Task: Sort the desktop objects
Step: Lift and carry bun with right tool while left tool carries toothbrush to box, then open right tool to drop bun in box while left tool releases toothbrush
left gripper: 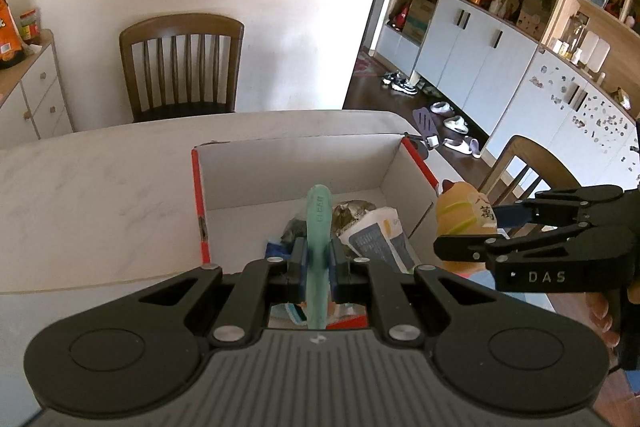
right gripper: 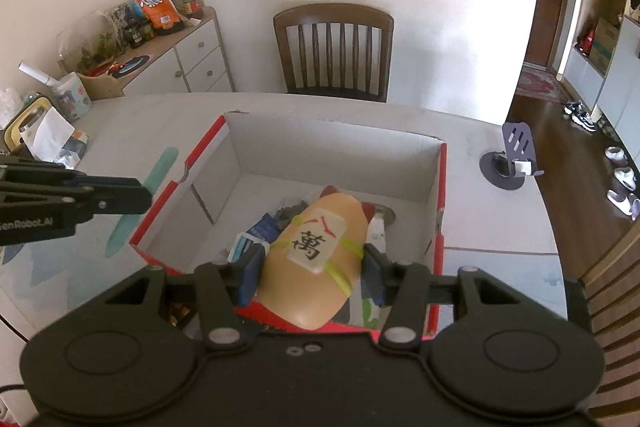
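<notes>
While clamped in the left hand-held gripper, teal strip points lengthwise ahead, right hand-held gripper grips cat toy.

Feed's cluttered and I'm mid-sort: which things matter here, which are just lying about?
In play:
- teal strip, in left tongs
- cat-shaped toy, in right tongs
- cardboard box

Lying about:
- phone stand
- chair
- orange snack bag

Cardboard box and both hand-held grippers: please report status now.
Left hand-held gripper shut on teal strip. Right hand-held gripper shut on cat toy. Both over cardboard box, packets already inside. Nothing in the way.
</notes>
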{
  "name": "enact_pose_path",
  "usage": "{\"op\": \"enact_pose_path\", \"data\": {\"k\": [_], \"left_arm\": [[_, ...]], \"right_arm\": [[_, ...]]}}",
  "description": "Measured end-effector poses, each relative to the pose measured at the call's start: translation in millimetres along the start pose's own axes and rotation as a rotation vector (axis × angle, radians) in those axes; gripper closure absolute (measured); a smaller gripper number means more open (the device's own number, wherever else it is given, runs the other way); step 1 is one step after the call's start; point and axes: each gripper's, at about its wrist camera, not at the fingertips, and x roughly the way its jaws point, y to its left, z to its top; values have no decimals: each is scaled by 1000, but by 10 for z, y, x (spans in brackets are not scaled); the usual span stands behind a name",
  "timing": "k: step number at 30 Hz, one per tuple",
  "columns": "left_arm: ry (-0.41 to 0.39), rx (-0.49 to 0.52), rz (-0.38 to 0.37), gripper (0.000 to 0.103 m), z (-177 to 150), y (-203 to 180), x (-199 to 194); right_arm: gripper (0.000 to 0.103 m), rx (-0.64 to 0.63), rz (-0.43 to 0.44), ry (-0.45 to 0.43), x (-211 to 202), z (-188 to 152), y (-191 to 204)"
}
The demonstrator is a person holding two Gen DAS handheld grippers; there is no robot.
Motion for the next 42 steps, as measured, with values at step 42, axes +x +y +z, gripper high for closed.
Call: {"op": "enact_pose_path", "data": {"k": [42], "left_arm": [[265,143,166,93,39,106,1435]], "right_arm": [[53,-113,99,183,1049,-87,186]]}}
